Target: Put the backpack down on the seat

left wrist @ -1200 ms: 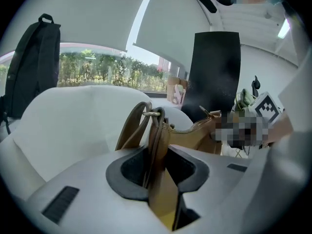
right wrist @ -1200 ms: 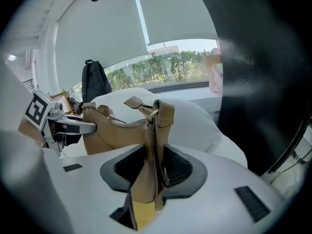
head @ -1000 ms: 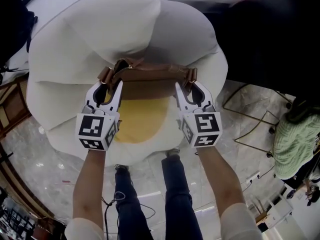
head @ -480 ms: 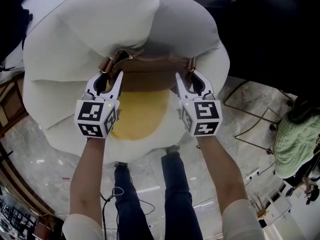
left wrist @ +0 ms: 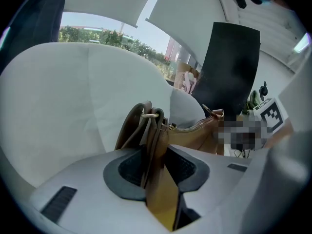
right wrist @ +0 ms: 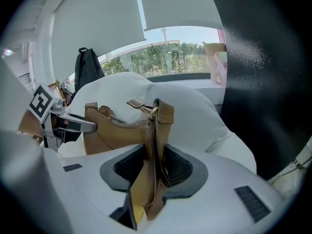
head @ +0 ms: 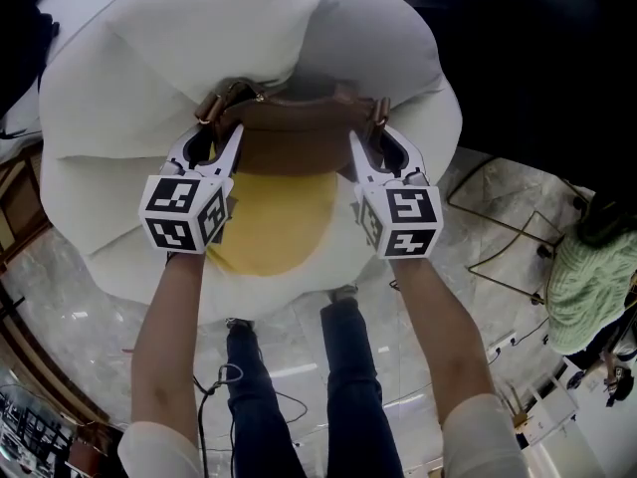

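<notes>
The left gripper (head: 219,139) and right gripper (head: 370,139) are each clamped on a strap end of the backpack (head: 299,132), which hangs close over the seat (head: 119,197), so I'd lower both ends evenly until its base rests on the cushion (head: 274,222).

A glossy marble floor (head: 80,297) spreads around the white chair (head: 149,88), catching pale light. To the chair's right stand a thin wire frame (head: 508,247) and a tall black panel (head: 537,58). Behind the chair, a wide window (right wrist: 180,57) shows trees and daylight. At its left is what may be dark wooden furniture (head: 12,212).
</notes>
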The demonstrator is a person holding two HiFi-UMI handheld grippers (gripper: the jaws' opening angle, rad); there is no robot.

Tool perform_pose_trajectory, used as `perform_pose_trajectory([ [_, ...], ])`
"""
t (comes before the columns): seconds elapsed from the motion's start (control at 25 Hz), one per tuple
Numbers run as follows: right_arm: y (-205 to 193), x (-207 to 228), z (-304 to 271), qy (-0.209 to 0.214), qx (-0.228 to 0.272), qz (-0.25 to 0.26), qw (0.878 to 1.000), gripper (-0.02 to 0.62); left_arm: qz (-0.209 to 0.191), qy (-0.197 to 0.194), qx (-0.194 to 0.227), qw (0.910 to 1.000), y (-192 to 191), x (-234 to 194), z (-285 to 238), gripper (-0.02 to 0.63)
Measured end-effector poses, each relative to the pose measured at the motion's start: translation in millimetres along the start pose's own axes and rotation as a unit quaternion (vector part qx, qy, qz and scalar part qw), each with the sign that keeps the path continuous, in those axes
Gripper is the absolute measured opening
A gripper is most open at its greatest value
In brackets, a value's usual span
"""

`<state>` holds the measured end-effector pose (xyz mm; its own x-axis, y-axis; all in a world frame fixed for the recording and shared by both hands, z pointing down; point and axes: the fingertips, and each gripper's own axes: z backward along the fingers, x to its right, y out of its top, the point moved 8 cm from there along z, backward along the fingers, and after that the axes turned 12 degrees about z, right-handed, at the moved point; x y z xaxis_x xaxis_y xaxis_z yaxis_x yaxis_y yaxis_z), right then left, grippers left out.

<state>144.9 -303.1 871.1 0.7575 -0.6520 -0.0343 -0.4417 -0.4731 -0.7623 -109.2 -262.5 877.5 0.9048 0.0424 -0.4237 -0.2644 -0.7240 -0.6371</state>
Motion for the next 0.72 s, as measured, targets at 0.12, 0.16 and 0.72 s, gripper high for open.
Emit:
perform_pose_trajectory([
  [0.12, 0, -2, -2, -0.003, -0.001, -0.007, 1.0, 0.152, 0.02, -0.006, 0.004, 0.9998, 0, -6, -1, 0.128],
  [0.16, 0, -2, -3, -0.004, -0.002, -0.009, 1.0, 0.151, 0.027, -0.007, 0.006, 0.9996, 0, -7, -1, 0.136],
  [0.72, -4, -1, 16, -0.019, -0.008, -0.044, 0.999, 0.262, 0.067, 0.01, 0.0, 0.9977, -15, -16, 21, 0.265],
])
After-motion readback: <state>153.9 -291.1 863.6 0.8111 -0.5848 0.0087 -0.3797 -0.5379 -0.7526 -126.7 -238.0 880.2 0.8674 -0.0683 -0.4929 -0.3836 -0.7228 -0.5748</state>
